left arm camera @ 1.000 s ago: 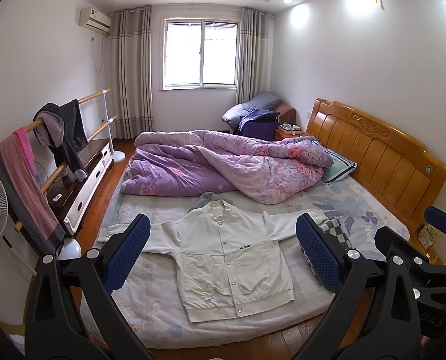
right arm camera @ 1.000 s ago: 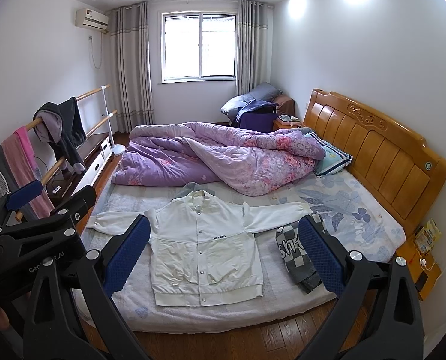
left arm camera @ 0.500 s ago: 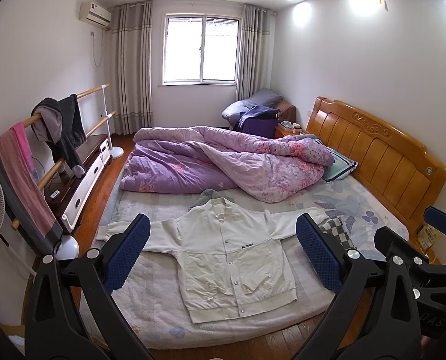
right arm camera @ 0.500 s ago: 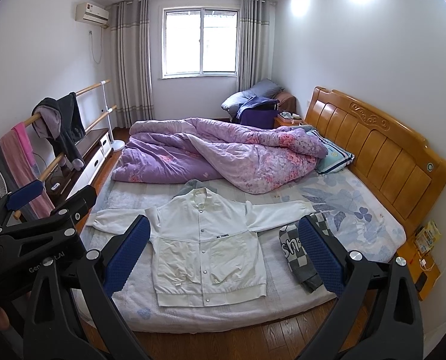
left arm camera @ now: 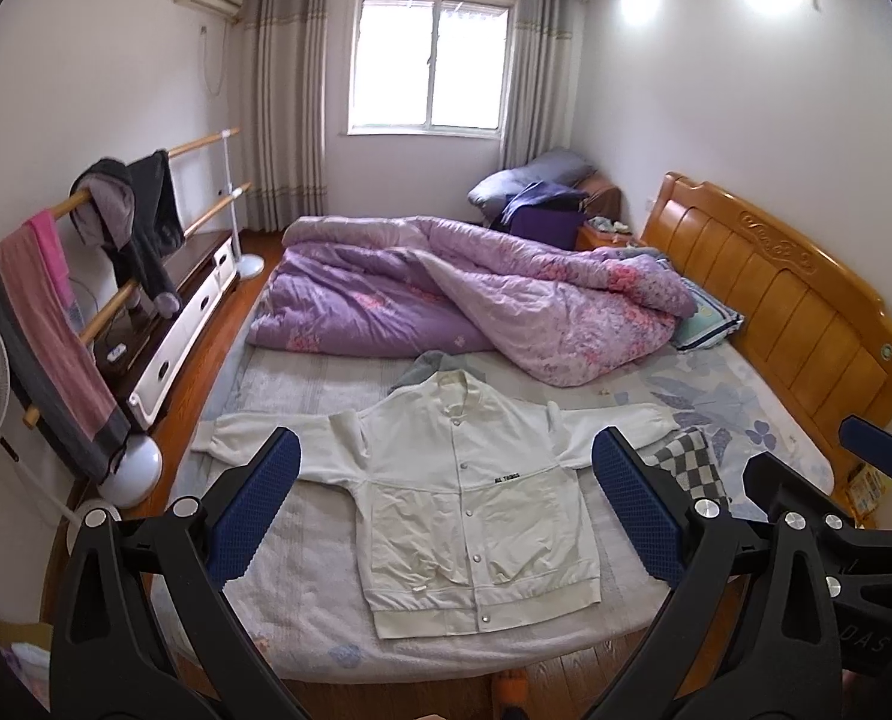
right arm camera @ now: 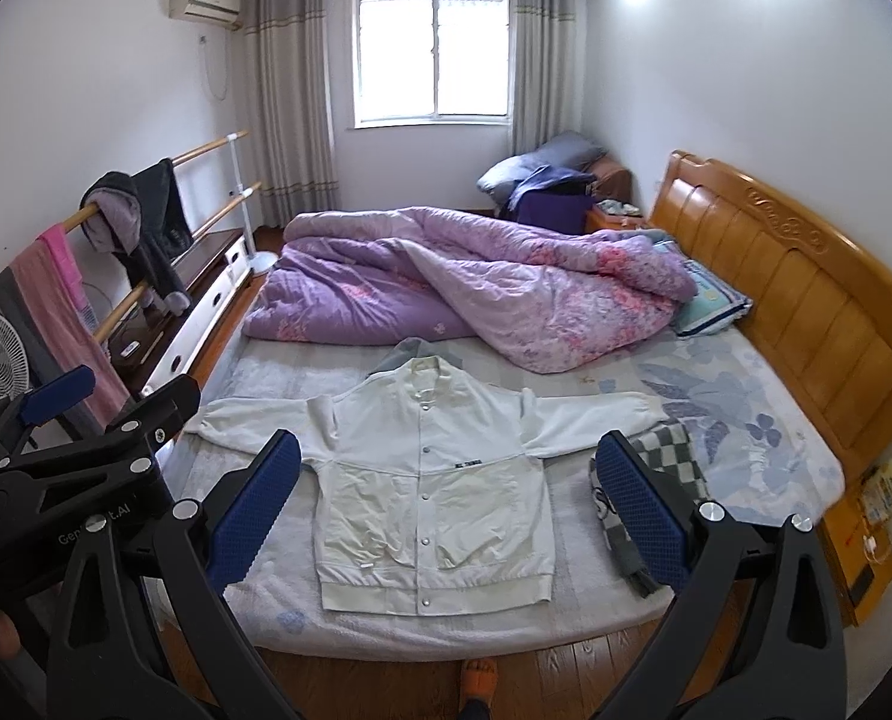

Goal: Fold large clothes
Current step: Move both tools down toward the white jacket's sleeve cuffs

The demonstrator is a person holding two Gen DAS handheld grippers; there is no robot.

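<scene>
The white jacket [left arm camera: 469,498] is lying flat, front up and sleeves spread, near the bed's [left arm camera: 302,618] front edge. Both the left gripper [left arm camera: 446,516] and right gripper [right arm camera: 446,516] are hanging above it, jaws wide apart, holding nothing. I'd be reaching for a sleeve cuff first, pinching only one layer.

Both fisheye views are taken from beyond the side edge of the wooden-framed bed [left arm camera: 793,300], well apart from it and raised above it, looking down across the mattress toward the bright window [left arm camera: 428,60] in the far wall. The left wrist view is framed by the wide-spread blue-padded fingers of the left gripper [left arm camera: 446,498]; the right gripper's [right arm camera: 446,498] fingers frame the other. The white button-front jacket [left arm camera: 469,498] laid flat, the crumpled purple quilt [left arm camera: 475,294] and the carved headboard are shared by both. Each gripper is caught at the other view's edge.
</scene>
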